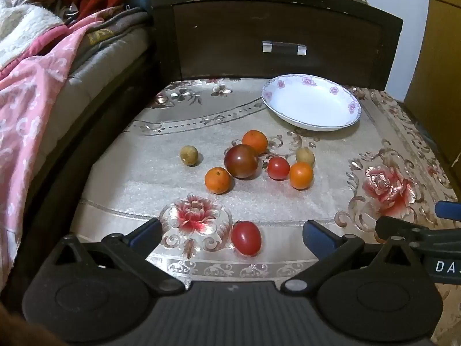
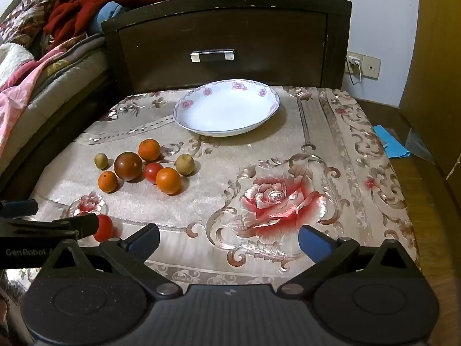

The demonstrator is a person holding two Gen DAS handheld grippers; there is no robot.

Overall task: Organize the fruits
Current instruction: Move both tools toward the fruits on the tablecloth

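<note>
Eight fruits lay loose on the cloth [image 1: 138,173] in the left wrist view, and none was in the plate [image 1: 311,102], so the sorting looked not yet begun. With the plate as landmark: an orange [image 1: 255,142] sat nearest it, on its near-left side; a dark tomato [image 1: 241,161] touched that orange from the near side; a second orange [image 1: 218,180] lay nearer the camera again, just beside the dark tomato. A small red tomato [image 1: 278,168], a third orange [image 1: 301,175] and a tan fruit [image 1: 305,156] clustered just near of the plate's middle. Another tan fruit [image 1: 189,155] lay apart, far left of the plate. An oval red tomato [image 1: 246,238] lay well away from the plate, between the fingers of the left gripper [image 1: 230,235], which was spread wide and grasped nothing.

From the right wrist view the plate [image 2: 184,115] stood bare at the back. The cluster lay to its near-left: oranges [image 2: 149,150] [image 2: 168,180] [image 2: 108,181], dark tomato [image 2: 128,165], small red tomato [image 2: 152,172], tan fruits [image 2: 185,165] [image 2: 101,161]. The oval tomato [image 2: 104,227] showed farthest from the plate, partly hidden behind a finger of the left gripper. The right gripper [image 2: 229,240] was spread open over bare cloth [image 2: 331,144], grasping nothing.

By my judgement, all eight fruits remained to be moved, the oval tomato likely first.
</note>
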